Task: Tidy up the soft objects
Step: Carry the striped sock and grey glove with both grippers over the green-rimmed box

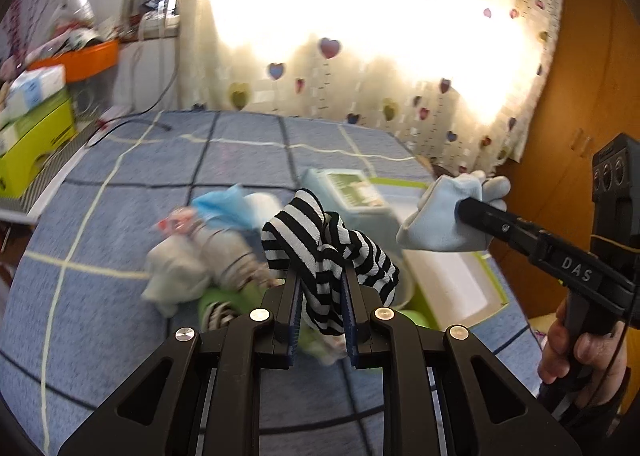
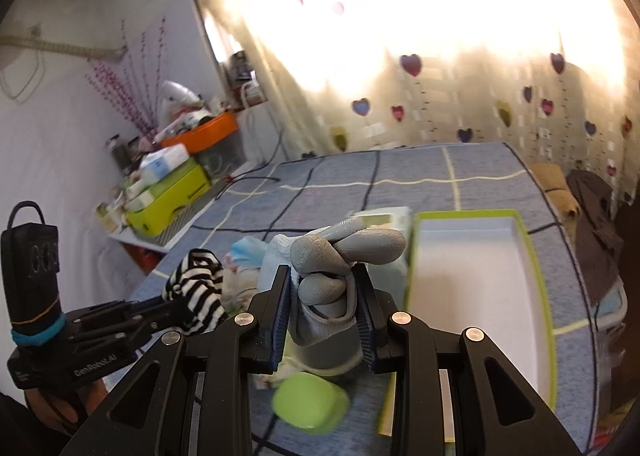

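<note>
Heart-patterned curtain (image 2: 460, 68) (backlit) behind a blue checked bedspread (image 1: 132, 184); orange tray (image 2: 204, 132) and lime-green box (image 2: 172, 192) at left.

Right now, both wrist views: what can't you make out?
- Left wrist view: pile of soft items on the bed is motion-blurred; individual pieces unclear.
- Left wrist view: striped cloth in the left gripper hides what lies behind it.
- Right wrist view: grey glove in the right gripper covers part of the pale box.
- Right wrist view: green object is blurred; type unclear.
</note>
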Available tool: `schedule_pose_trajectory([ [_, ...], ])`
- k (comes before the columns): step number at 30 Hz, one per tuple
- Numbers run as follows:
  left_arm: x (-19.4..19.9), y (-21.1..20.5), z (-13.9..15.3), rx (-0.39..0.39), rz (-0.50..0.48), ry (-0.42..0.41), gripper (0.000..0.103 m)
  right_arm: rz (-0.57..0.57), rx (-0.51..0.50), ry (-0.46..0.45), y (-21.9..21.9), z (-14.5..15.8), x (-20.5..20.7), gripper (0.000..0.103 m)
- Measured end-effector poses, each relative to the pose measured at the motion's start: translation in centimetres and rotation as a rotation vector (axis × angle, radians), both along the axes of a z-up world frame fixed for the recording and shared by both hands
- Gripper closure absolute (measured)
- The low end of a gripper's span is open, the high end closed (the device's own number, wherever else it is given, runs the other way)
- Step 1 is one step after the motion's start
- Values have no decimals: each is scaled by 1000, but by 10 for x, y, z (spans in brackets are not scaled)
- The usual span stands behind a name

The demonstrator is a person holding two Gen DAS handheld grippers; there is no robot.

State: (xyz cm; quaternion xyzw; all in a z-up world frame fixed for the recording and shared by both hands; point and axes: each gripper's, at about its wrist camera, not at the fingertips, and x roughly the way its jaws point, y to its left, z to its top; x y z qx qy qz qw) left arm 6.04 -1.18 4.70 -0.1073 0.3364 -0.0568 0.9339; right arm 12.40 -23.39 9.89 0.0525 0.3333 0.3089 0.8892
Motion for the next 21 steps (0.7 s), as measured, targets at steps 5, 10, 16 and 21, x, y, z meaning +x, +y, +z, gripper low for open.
schedule_pose_trajectory([
  [5,16,-31,8,21,-66,-10,85,-70,6,24,-34,-8,8,75],
  [10,30,-59,5,38,-131,14,84,-135,2,67,-64,-25,18,74],
  [16,45,-95,-2,58,-210,45,84,-191,-25,133,-88,-55,33,74],
  [21,58,-117,-13,68,-258,89,84,-206,-44,181,-98,-77,43,74],
])
